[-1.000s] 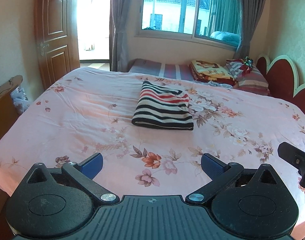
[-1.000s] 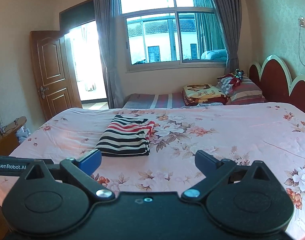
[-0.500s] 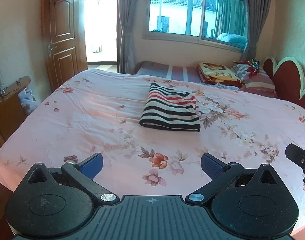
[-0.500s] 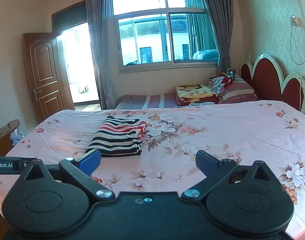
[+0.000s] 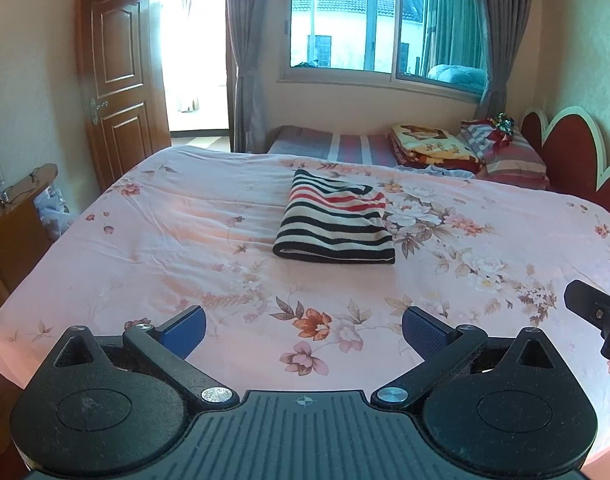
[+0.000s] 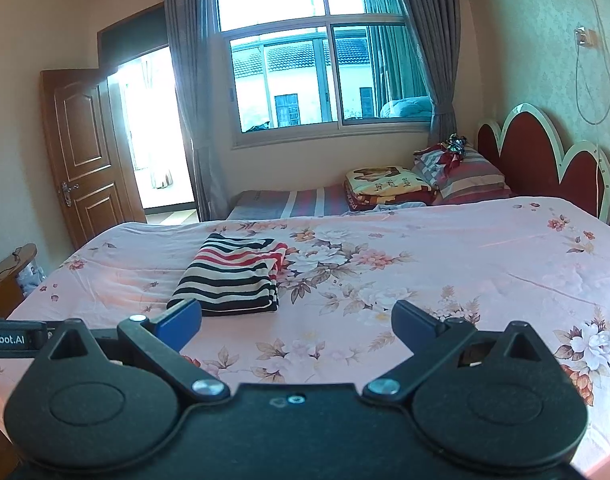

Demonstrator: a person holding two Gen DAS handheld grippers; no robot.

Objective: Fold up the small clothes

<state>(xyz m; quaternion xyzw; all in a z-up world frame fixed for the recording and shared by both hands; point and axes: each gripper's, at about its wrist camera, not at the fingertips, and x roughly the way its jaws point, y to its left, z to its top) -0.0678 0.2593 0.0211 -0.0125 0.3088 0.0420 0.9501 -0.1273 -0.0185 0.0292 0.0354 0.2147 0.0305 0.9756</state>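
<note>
I have both grippers held back over the near edge of the bed (image 5: 145, 216), neither touching anything. The left gripper (image 5: 303, 330) has its jaws wide apart with nothing between them but the flowered sheet, and the right gripper (image 6: 297, 326) is the same, jaws spread and empty. The striped shirt (image 5: 333, 224) lies near the middle of the bed, well apart from both tools; in the right wrist view the same striped shirt (image 6: 233, 276) sits ahead and to the left of my right gripper. It is already a compact rectangle, layers stacked, the near edge a rounded fold and the far corner showing a bit of the neckline. From that I judge the folding of this piece is finished and I am in the step of pulling clear and resting. I see no other loose garment on the sheet; the folded blanket (image 5: 433, 148) and the pillows (image 5: 505, 152) lie on the narrower bed beyond. If another piece comes, the next move calls for reaching forward with both jaws apart, low to the sheet, to pinch two corners. Otherwise I would leave the shirt alone.
</note>
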